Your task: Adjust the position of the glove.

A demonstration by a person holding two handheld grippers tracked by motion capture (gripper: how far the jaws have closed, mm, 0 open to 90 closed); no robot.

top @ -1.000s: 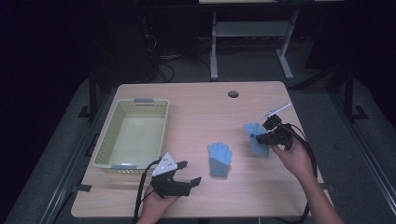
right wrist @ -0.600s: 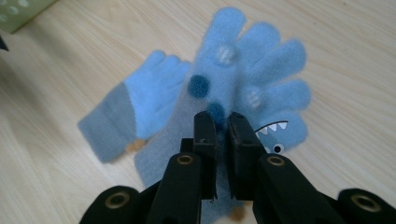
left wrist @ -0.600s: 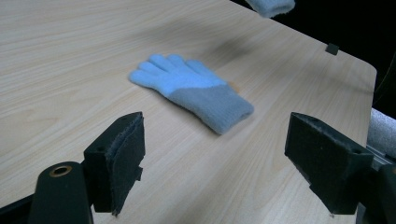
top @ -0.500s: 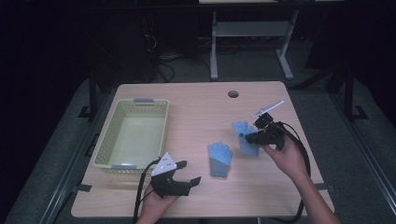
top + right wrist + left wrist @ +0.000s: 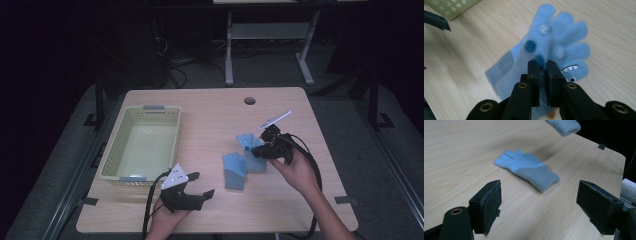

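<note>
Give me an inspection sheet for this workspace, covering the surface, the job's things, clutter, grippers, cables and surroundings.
Surface: light wooden table with a round hole near its far edge.
Job's things: one blue glove lies flat on the table; a second blue glove, with dots and a shark face, is lifted in the right gripper; a pale green basket stands at the left, nothing seen inside.
Clutter: nothing seen.
Grippers: left gripper open, facing the flat glove, apart from it; right gripper shut on the second glove.
Cables: a black cable trails from the right gripper, another from the left.
Surroundings: dark room, grey floor, a white frame behind the table.
</note>
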